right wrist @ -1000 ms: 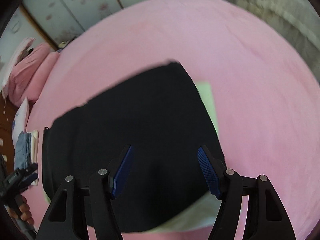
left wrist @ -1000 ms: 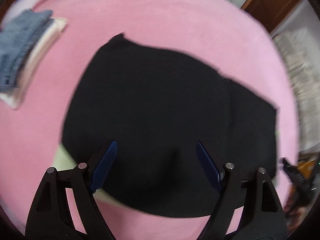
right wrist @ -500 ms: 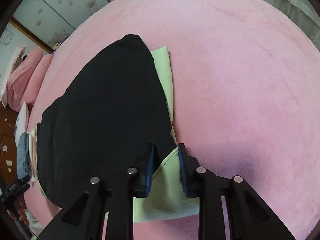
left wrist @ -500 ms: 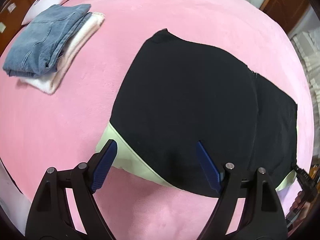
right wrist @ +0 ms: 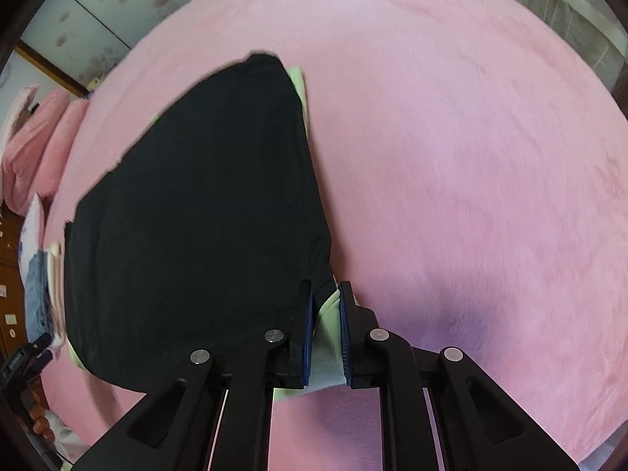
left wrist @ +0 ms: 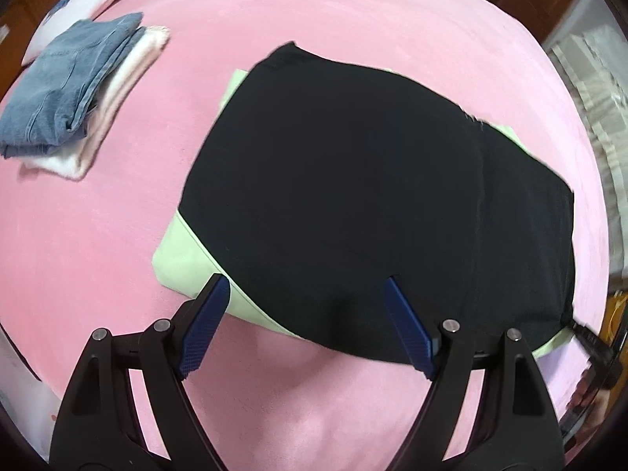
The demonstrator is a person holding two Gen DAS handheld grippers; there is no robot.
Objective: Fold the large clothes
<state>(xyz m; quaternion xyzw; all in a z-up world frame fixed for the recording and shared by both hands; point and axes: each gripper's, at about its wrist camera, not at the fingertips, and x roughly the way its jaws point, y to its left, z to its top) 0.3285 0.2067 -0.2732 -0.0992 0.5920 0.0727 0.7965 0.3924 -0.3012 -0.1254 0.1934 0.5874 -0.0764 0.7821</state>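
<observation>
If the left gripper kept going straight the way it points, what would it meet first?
Probably the near edge of the black garment, where it overlaps the pale green fabric; depth is unclear. Its open fingers straddle that edge.

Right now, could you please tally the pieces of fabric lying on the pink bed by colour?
Black: 1, the black garment
Pale green: 1, the green cloth under it
Blue: 1, the folded jeans
White: 1, the white folded cloth under the jeans
Total: 4
</observation>
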